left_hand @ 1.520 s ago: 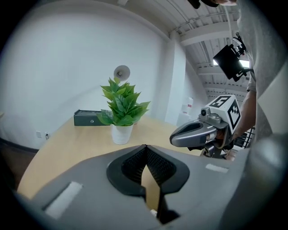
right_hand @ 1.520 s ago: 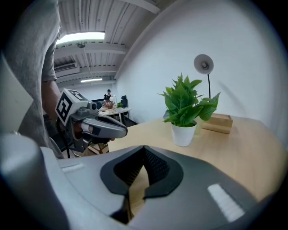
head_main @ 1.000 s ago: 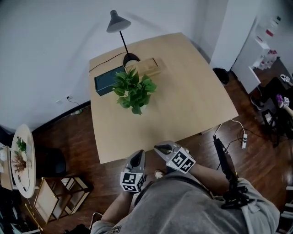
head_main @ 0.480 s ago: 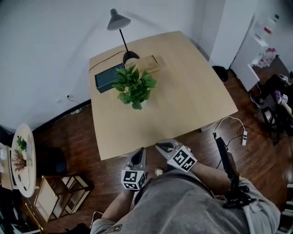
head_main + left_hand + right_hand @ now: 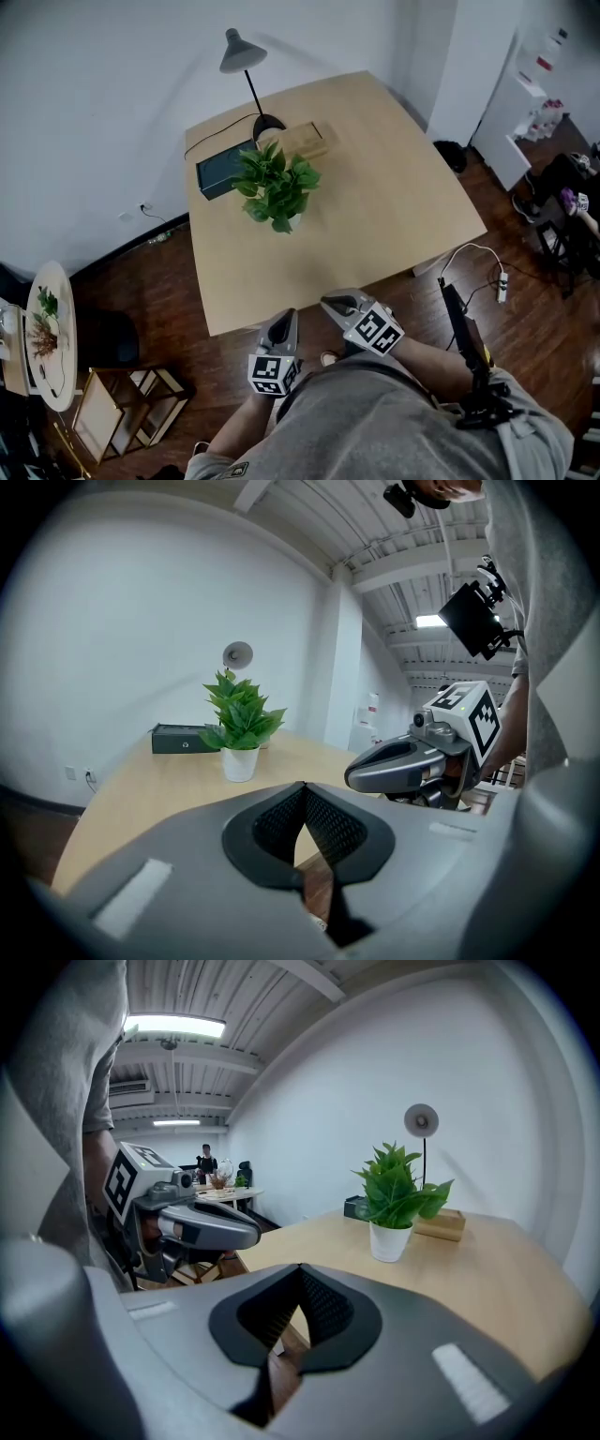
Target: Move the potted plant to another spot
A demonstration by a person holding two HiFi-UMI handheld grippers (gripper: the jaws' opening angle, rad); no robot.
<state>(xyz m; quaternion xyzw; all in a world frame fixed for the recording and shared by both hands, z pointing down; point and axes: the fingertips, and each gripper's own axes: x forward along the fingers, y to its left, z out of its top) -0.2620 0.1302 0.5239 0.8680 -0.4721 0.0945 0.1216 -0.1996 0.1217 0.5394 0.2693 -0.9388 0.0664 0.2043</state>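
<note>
A leafy green potted plant (image 5: 274, 185) in a small white pot (image 5: 239, 763) stands on the far part of a light wooden table (image 5: 375, 206); the right gripper view shows the plant (image 5: 394, 1199) too. Both grippers hover just off the table's near edge, well short of the plant. My left gripper (image 5: 282, 325) is shut with nothing in it, jaws meeting at the tips (image 5: 303, 787). My right gripper (image 5: 336, 304) is also shut and empty (image 5: 300, 1269). They sit side by side, close together.
Behind the plant lie a dark box (image 5: 222, 168), a wooden box (image 5: 304, 139) and a desk lamp (image 5: 242, 52) with its cable. A small round side table (image 5: 47, 328) stands at left, shelving (image 5: 534, 103) at right. Cables and a power strip (image 5: 500, 286) lie on the floor.
</note>
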